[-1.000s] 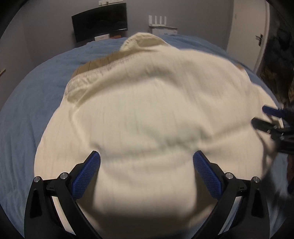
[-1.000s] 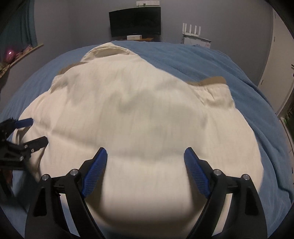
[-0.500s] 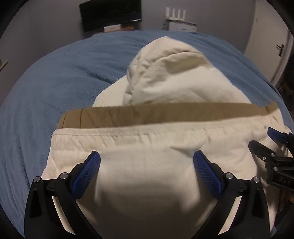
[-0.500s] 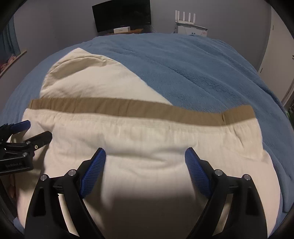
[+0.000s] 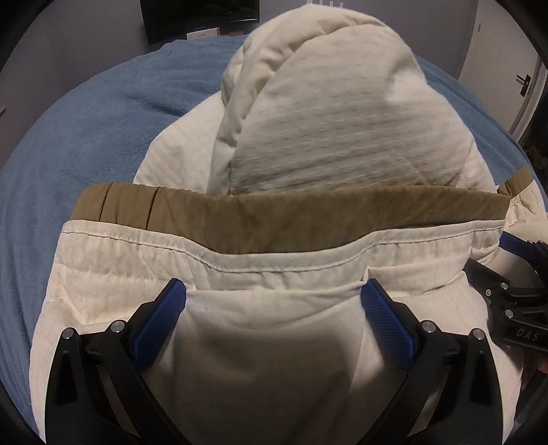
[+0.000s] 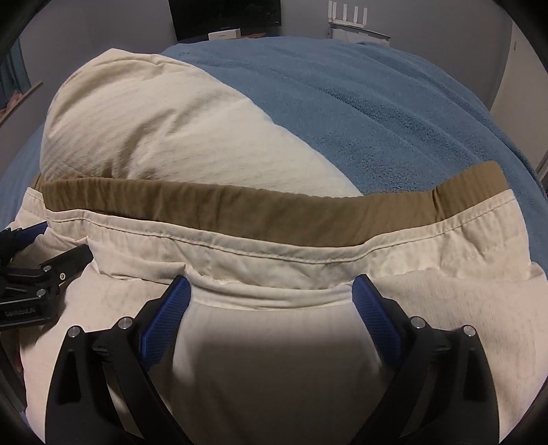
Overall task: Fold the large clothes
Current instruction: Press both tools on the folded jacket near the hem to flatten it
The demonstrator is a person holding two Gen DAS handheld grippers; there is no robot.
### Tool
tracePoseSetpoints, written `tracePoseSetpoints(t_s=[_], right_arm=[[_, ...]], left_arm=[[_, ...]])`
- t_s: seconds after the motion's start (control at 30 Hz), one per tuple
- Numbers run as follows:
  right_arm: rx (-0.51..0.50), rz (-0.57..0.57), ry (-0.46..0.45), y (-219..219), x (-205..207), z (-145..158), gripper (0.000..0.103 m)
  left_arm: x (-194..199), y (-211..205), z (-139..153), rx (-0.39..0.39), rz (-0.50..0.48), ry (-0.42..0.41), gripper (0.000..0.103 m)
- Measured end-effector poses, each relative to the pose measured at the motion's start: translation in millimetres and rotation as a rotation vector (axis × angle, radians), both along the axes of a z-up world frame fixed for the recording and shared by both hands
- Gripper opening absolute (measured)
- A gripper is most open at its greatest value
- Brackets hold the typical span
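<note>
— Where's the garment?

— The cream jacket (image 5: pixel 325 143) lies folded on the blue bed blanket (image 5: pixel 85 130), its tan hem band (image 5: pixel 291 215) across the top.

— And your jaws?

— My left gripper (image 5: pixel 274 301) and right gripper (image 6: pixel 270 294) both stand spread wide over the fabric, gripping nothing.

The garment (image 5: pixel 328 143) is cream, with a faint woven pattern of fine broken stripes that shows best on its raised upper part; a tan band (image 5: pixel 274 219) runs across it, and below the band the cream hem (image 6: pixel 260 246) carries a line of stitching in the same pale tone. It lies on a blue blanket (image 6: pixel 376 102) with a soft ribbed texture. The left gripper (image 5: pixel 274 301) and right gripper (image 6: pixel 270 294) are black with bright blue, finely dotted pads (image 5: pixel 161 318). The wall (image 6: pixel 445 20) is grey, the screen (image 6: pixel 226 13) black
</note>
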State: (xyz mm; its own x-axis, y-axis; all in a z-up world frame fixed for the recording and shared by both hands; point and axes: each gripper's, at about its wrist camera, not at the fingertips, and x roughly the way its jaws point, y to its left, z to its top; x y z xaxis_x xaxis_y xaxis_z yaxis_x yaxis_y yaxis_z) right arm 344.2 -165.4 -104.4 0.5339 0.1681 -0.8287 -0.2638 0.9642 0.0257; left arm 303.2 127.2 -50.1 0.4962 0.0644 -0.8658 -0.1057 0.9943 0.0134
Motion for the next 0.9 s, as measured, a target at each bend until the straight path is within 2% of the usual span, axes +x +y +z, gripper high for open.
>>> tracePoseSetpoints(t_s=[0.3,0.37,0.9], right_arm=[[-0.001,-0.001,-0.002,-1.4,6.9,-8.0,0.092],[-0.002,-0.002,-0.005,-1.5,5.7,-8.8,0.092],[-0.003,-0.005,-0.018,1.5,-1.7,-10.8,0.092]], left_arm=[[4.7,3.3,-9.0,-0.003,0.002,-0.006,0.098],[-8.2,1.6,-8.3,-0.003,0.002,-0.01,0.098],[-14.3,-0.1,-13.4,-0.002,0.003,-0.028,0.098]])
